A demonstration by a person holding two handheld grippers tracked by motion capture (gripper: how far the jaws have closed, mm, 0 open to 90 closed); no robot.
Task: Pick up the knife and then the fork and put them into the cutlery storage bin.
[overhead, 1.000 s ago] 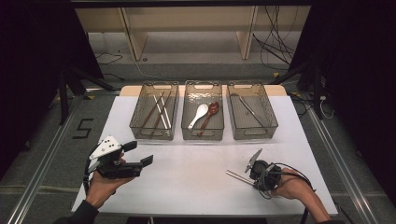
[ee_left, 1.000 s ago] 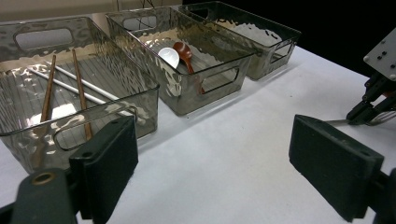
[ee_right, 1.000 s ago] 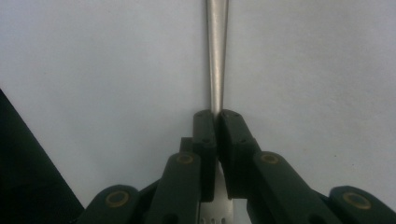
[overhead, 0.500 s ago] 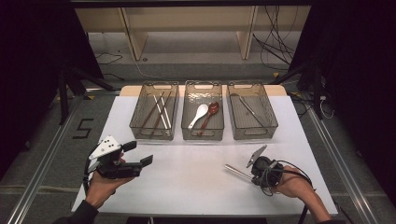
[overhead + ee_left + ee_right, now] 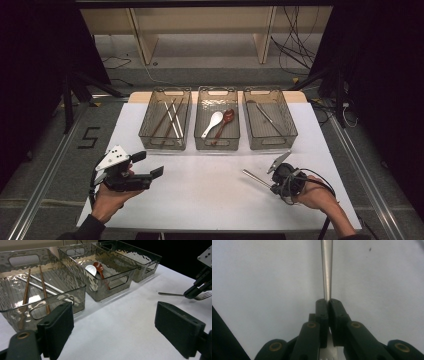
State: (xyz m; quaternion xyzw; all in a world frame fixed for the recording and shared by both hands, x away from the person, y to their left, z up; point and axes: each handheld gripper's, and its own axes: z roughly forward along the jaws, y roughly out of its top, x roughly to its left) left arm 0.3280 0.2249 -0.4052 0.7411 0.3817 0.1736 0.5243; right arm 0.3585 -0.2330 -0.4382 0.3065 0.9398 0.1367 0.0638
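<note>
Three bins, four chopsticks, two spoons, one fork.

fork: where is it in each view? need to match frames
High view: fork lower right, clamped in right gripper, handle pointing up-left.
Left gripper view: fork at right edge, tines past the right gripper.
Right gripper view: fork top centre, handle rising from the shut jaws.
Shared landmark: white table.
</note>
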